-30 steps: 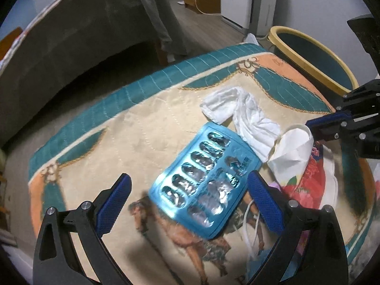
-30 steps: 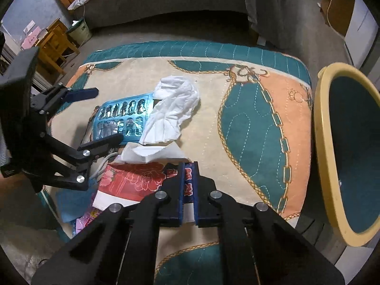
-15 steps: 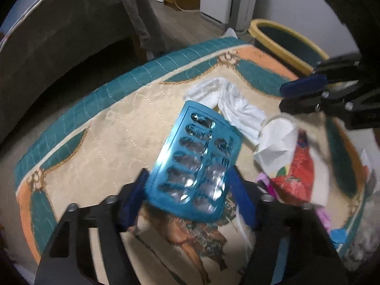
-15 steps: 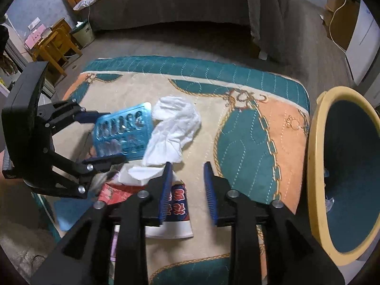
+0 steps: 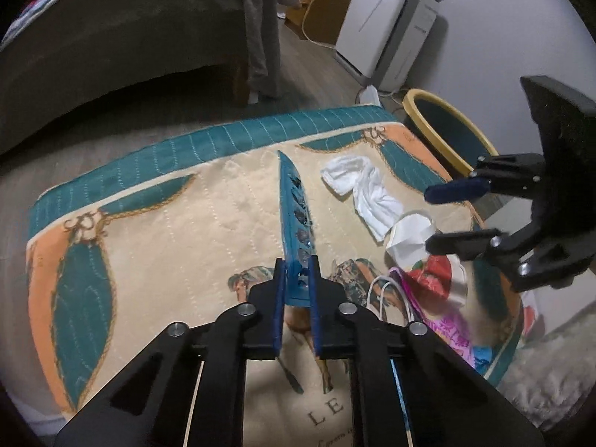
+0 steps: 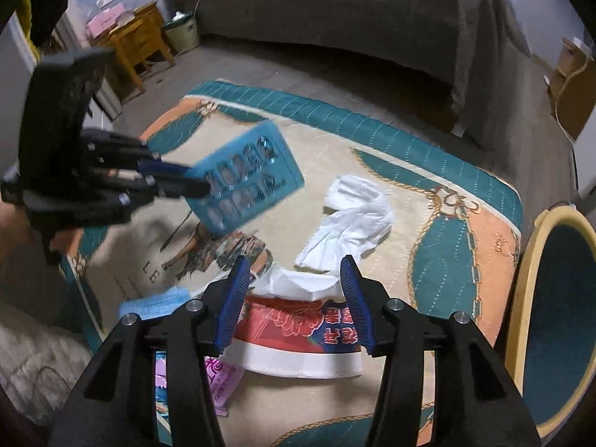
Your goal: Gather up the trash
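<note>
My left gripper is shut on a blue pill blister pack and holds it edge-on above the rug; the pack also shows in the right wrist view, lifted off the rug. My right gripper is open and empty above a red and white tissue packet. It also shows in the left wrist view. A crumpled white tissue lies on the rug beyond the packet. A yellow-rimmed bin stands at the right.
A patterned teal, orange and beige rug covers the floor. A pink wrapper and a blue face mask lie by the packet. A grey bed stands behind. A wooden nightstand is at the far left.
My left gripper closed on the blister pack and lifted it off the rug, turning it on edge. My right gripper opened from shut and rose above the tissue packet.
</note>
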Demonstrator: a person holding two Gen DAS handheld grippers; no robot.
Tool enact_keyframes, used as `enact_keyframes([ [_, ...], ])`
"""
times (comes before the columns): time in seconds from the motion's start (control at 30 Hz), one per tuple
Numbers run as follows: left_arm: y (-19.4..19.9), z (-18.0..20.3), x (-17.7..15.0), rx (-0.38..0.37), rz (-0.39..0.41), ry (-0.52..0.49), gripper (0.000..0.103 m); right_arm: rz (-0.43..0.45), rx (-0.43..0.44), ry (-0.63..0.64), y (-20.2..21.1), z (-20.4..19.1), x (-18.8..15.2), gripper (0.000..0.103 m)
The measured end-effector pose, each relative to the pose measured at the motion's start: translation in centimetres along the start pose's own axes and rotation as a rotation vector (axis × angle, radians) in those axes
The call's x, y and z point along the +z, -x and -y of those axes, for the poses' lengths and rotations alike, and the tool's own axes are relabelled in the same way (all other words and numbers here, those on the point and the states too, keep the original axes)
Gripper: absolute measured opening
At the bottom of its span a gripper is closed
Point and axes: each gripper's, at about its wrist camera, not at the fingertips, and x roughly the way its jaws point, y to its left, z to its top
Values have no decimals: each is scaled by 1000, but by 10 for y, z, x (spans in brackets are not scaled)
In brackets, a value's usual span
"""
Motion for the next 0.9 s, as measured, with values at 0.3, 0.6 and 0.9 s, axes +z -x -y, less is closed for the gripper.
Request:
enact_keyframes([
  [0.3, 18, 0, -6, 27, -2, 14, 9, -28, -69, -4, 2, 2, 2, 6],
  [0.6, 38, 4, -9, 58, 2, 5, 9, -13, -101, 10, 15, 4, -2, 8],
  [0.9, 41, 7, -10, 65, -8, -7, 9, -42, -123, 123, 15, -11, -12, 51],
])
